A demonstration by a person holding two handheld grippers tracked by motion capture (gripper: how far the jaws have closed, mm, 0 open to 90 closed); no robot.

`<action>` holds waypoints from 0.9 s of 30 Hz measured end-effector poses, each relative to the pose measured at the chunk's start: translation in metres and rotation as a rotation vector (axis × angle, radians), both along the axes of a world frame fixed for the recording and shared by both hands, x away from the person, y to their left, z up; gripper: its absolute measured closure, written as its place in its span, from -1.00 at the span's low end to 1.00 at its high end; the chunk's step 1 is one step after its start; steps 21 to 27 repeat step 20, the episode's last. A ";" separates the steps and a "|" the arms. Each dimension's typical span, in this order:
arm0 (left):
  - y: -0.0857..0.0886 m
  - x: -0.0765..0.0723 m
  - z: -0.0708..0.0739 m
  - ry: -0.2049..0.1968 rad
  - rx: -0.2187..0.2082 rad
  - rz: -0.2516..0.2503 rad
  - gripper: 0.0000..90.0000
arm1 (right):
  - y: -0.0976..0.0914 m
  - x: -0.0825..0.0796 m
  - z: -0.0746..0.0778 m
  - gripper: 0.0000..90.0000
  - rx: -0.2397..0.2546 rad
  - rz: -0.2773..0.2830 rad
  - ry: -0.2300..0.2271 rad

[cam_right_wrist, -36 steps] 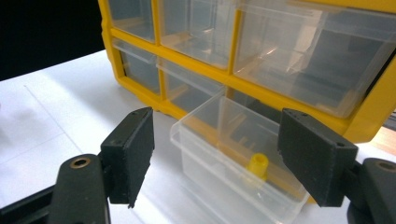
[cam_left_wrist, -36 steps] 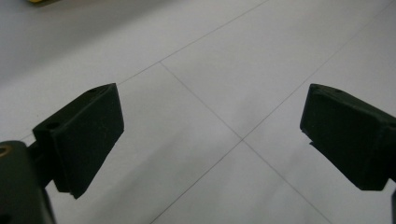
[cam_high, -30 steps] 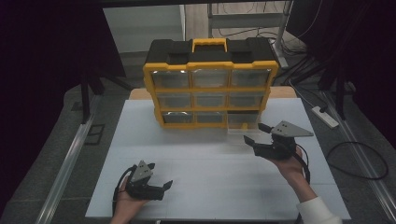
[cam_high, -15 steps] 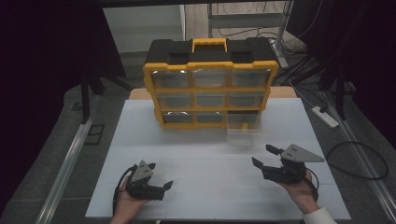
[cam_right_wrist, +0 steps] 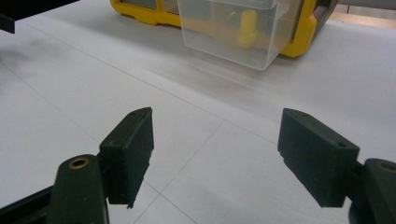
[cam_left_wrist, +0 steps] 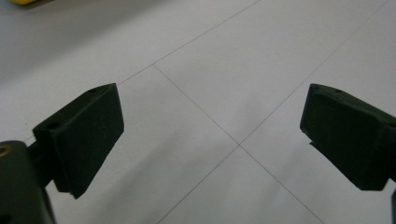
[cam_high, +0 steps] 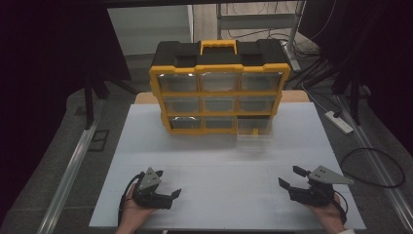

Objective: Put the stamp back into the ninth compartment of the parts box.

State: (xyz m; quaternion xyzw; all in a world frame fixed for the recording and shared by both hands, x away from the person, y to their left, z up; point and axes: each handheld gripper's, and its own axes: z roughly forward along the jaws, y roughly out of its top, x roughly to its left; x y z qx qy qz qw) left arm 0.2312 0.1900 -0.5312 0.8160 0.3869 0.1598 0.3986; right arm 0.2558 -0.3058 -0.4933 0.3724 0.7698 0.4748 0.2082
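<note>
Both the left gripper (cam_high: 168, 194) and right gripper (cam_high: 291, 177) are wide open, holding nothing. The clear drawer (cam_right_wrist: 233, 32) is probably light and slippery; grab its front edge.

Grey floor (cam_high: 58, 146) (dim, dark-curtained) with a power strip (cam_high: 339, 122) right of the table (cam_high: 214, 161)

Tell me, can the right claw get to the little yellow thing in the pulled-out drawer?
Probably yes. The right claw is open and the bare white table lies between it and the clear drawer. The drawer is pulled out with its top open, so the yellow piece looks reachable from above.
</note>
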 end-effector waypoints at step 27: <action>0.000 0.001 -0.001 0.004 0.008 -0.004 -0.86 | 0.002 0.003 -0.002 -0.42 -0.017 -0.001 -0.020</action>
